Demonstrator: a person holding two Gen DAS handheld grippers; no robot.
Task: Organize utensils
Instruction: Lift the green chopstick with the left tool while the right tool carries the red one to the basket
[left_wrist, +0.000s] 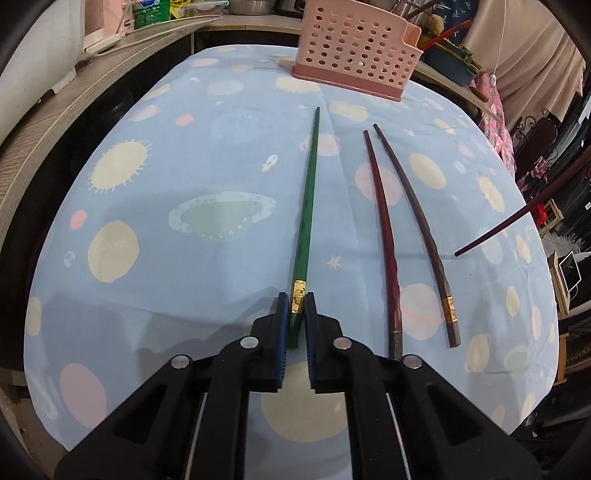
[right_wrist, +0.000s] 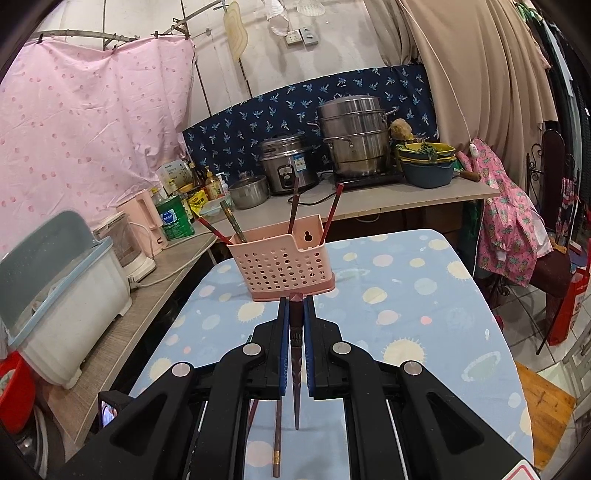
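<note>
My left gripper sits low over the near edge of the table, its 2 blue-padded jaws set on either side of the gold-banded end of the long green lacquered chopstick. The gap looks almost taken up, yet I cannot tell whether the pads truly bite or only flank it. The stick lies flat on the pale blue planet-print tablecloth, tip pointing far toward the pink perforated plastic utensil basket.

My right gripper is clamped on a dark brown wooden chopstick, held aloft with its thick end forward and its tip hanging down toward me.

Right of the green stick lie 2 more: a dark red lacquered chopstick and a brown chopstick with a gold band, just beside each other.

The basket stands at the far end of the table and already holds 4 sticks leaning outward.

I judge these sticks light, rigid and slick. A grip at the thick, square, banded end should resist rolling better than the tapered tip. Held that far from the middle, a stick may pivot, so I would squeeze firmly and lift slowly.
</note>
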